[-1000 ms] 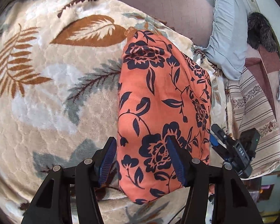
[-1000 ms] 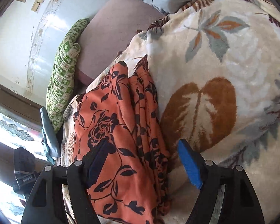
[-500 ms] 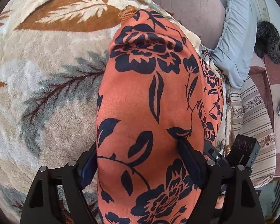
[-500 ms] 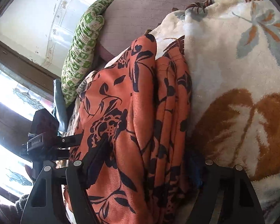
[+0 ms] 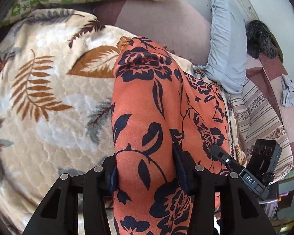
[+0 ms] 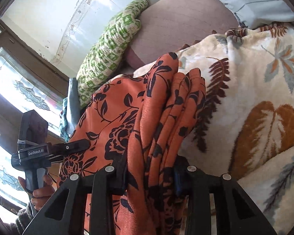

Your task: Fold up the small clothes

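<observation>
Cloth: orange cloth (image 5: pixel 145 105) with dark flowers; folded; one end lifted off the leaf blanket (image 5: pixel 49 101)
Left gripper (image 5: pixel 145 176): fingers squeezed on the cloth
Right gripper (image 6: pixel 150 176): fingers squeezed on its bunched layers

- A bed with a dusty pink sheet (image 5: pixel 162 19) holds everything here.
- A soft cream blanket (image 5: pixel 49 107) with brown and grey leaves is spread over the bed.
- An orange cloth with dark flowers (image 5: pixel 147 107) lies partly on the blanket.
- A green and white pillow (image 6: pixel 107 52) lies at the far edge of the bed.
- A pale blue pillow (image 5: pixel 225 54) lies at the side.
</observation>
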Action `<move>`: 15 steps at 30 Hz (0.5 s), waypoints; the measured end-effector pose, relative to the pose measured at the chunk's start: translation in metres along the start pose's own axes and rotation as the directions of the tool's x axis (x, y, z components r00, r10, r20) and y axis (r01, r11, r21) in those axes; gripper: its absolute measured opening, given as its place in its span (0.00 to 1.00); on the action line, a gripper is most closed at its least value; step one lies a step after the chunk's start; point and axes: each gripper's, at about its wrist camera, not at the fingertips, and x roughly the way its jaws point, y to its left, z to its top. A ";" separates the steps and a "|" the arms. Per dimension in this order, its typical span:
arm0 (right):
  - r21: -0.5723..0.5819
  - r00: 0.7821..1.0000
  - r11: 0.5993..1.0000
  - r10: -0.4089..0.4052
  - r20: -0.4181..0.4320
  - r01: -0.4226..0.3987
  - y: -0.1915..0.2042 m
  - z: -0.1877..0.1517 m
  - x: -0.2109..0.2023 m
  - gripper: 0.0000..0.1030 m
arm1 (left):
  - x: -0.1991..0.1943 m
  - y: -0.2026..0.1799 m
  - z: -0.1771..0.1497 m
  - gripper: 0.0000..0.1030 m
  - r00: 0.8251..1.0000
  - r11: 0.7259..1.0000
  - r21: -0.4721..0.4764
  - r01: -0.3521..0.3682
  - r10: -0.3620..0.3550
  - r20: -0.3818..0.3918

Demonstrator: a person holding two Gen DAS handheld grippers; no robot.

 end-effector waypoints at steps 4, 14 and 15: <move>-0.011 1.000 1.000 0.005 -0.022 -0.006 0.028 -0.017 0.025 0.36 | -0.029 0.031 -0.020 0.47 0.996 0.997 0.013 -0.080 0.079 0.046; -0.115 0.984 0.989 -0.113 -0.140 0.097 0.023 -0.055 0.077 0.48 | 0.016 0.095 -0.052 0.66 0.987 0.987 -0.010 -0.161 0.161 -0.003; -0.112 0.984 0.989 -0.109 -0.143 0.093 0.016 -0.055 0.075 0.55 | 0.018 0.098 -0.053 0.73 0.986 0.986 -0.010 -0.165 0.165 0.004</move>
